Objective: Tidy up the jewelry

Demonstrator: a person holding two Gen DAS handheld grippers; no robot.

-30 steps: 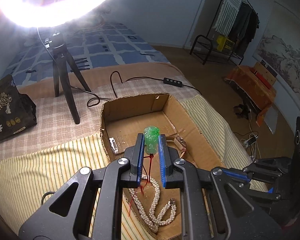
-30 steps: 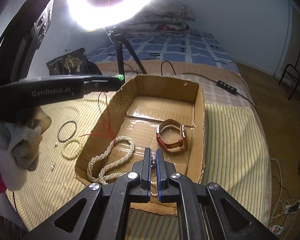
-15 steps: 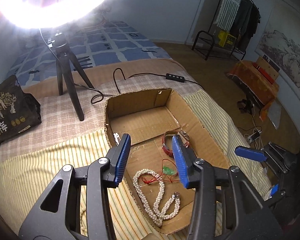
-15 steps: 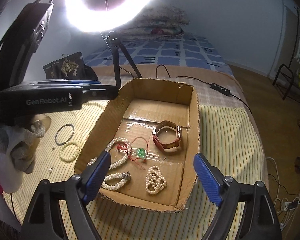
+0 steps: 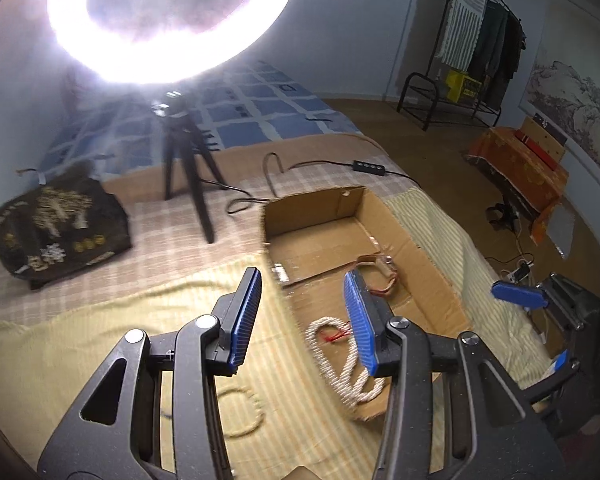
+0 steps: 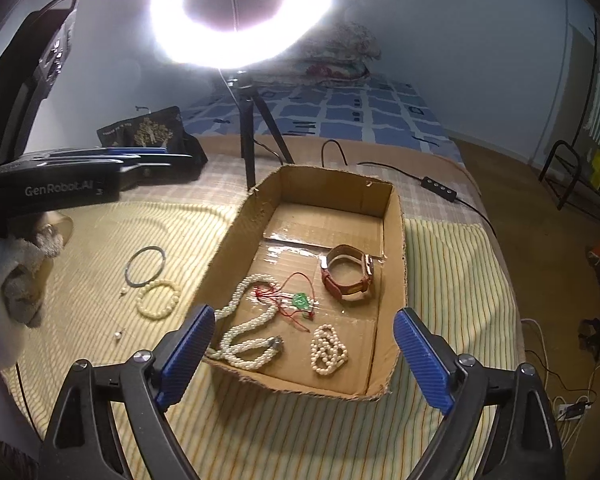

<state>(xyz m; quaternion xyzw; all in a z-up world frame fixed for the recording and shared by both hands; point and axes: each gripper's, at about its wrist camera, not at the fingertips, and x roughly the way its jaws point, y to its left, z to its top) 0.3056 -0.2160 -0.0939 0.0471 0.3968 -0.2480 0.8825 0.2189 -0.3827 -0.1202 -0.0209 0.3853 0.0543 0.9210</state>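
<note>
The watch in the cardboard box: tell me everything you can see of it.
The watch has a reddish-brown strap, leather by the look, closed in a loop, and a pale metallic case. It rests on edge on the floor of the cardboard box, near the right wall, clear of the other jewelry. No gripper touches it.

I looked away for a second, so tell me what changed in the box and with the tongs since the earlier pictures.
The left tongs let go of the green pendant, which now lies in the cardboard box. The right tongs released the small pearl bracelet and have just been opening, with nothing between them. Both pulled back. The watch and long pearl necklace stayed put.
</note>
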